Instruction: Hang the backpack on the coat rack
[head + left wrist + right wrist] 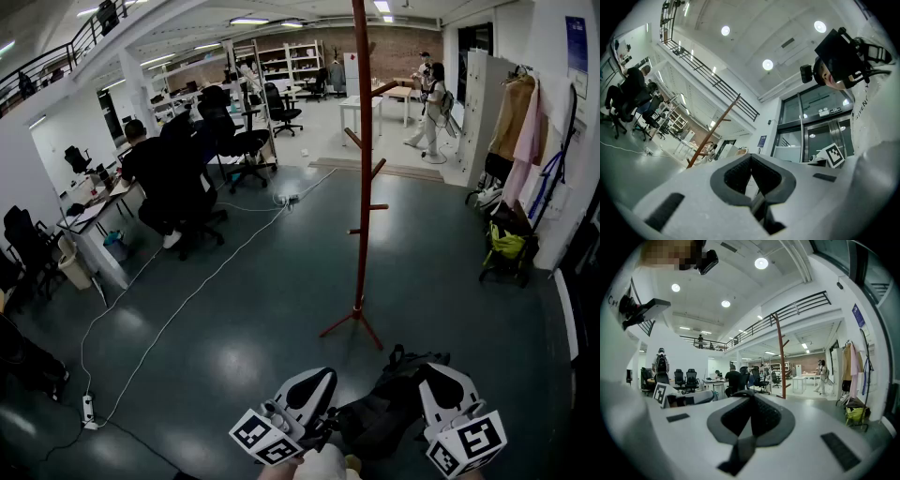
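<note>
Your left gripper (752, 180) and right gripper (751, 417) views each show jaws clamped on a backpack strap (739, 453); only the head view shows the backpack (394, 408) near the coat rack (364, 187).

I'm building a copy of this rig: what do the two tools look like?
The left tool and right tool match: smooth white shells, dark grey ribbed pads, and a cube with black-and-white square markers on each.

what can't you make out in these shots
- Backpack, head view: partly covered by both grippers and cut by the bottom edge; its hanging loop isn't visible.
- Coat rack: top cut off by the head view's upper edge.
- Left gripper and right gripper views: only a dark strap shows at the shut jaws; the bag's body is out of frame.
</note>
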`<move>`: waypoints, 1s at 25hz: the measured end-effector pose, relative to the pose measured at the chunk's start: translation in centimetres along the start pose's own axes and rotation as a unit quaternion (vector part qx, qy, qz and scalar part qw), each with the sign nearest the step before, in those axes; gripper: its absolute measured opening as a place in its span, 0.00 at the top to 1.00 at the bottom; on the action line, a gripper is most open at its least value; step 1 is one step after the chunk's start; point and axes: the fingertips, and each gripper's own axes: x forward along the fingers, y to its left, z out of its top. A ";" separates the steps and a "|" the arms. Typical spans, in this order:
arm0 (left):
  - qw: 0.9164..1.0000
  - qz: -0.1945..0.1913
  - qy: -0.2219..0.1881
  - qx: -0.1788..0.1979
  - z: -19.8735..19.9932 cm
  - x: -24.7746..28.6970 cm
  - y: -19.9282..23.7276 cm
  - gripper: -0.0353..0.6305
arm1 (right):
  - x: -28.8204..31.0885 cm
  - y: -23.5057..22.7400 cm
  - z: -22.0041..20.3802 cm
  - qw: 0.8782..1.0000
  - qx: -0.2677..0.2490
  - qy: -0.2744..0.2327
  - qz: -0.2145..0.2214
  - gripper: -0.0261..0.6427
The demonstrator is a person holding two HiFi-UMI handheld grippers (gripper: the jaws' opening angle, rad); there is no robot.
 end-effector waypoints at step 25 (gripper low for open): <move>0.999 -0.037 0.030 -0.023 -0.8 22.2 16.6 0.93 | 18.6 -17.0 2.1 0.999 0.025 0.014 -0.042 0.92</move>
